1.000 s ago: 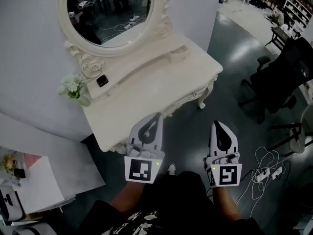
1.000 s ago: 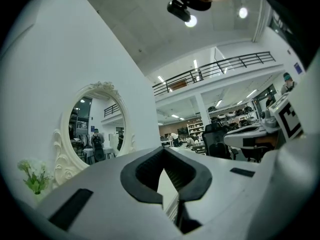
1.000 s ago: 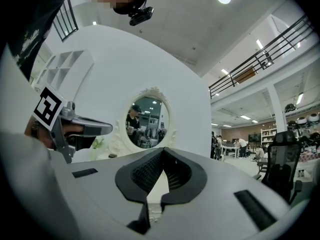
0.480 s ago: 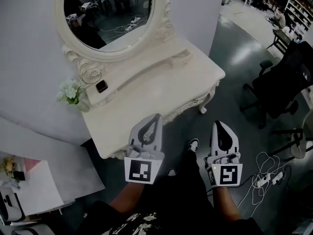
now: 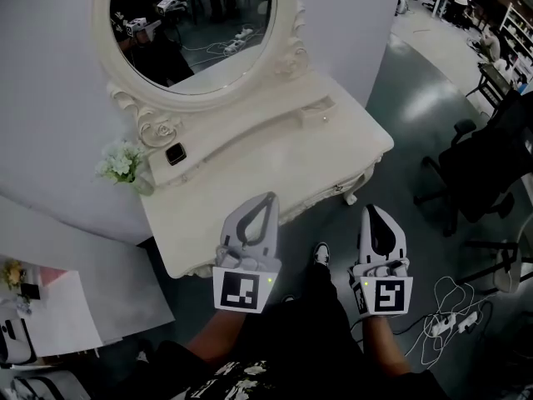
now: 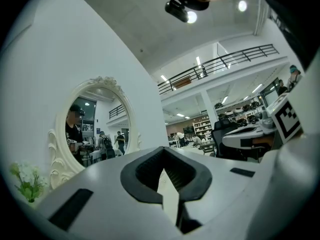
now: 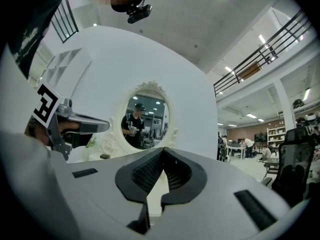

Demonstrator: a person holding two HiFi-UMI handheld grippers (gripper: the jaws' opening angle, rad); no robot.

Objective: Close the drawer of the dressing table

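- Shifted since a second ago: the dressing table [image 5: 250, 169] and its oval mirror [image 5: 200, 23] sit further right and a little lower in the head view, and look slightly larger. One shoe [image 5: 321, 252] now shows further forward, between the grippers. This reads as the person stepping towards the table.
- Both grippers keep the same place in the head view. The left gripper [image 5: 269, 197] overlaps the table's front edge, while the right gripper [image 5: 371, 210] is over the floor, just off the table's front.
- Each gripper's own view shows its jaws pressed together at the tips with nothing between them.
- The drawer belongs in the carved front [image 5: 326, 197] under the table top, just right of the left gripper's tip. From this steep angle it cannot be told how far it stands out.
- Judged from this, the task is in its approach: no jaw touches the front yet, and the push has not begun.
- Closed tips suit a flat push; the flowers [image 5: 121, 161] stand well clear.
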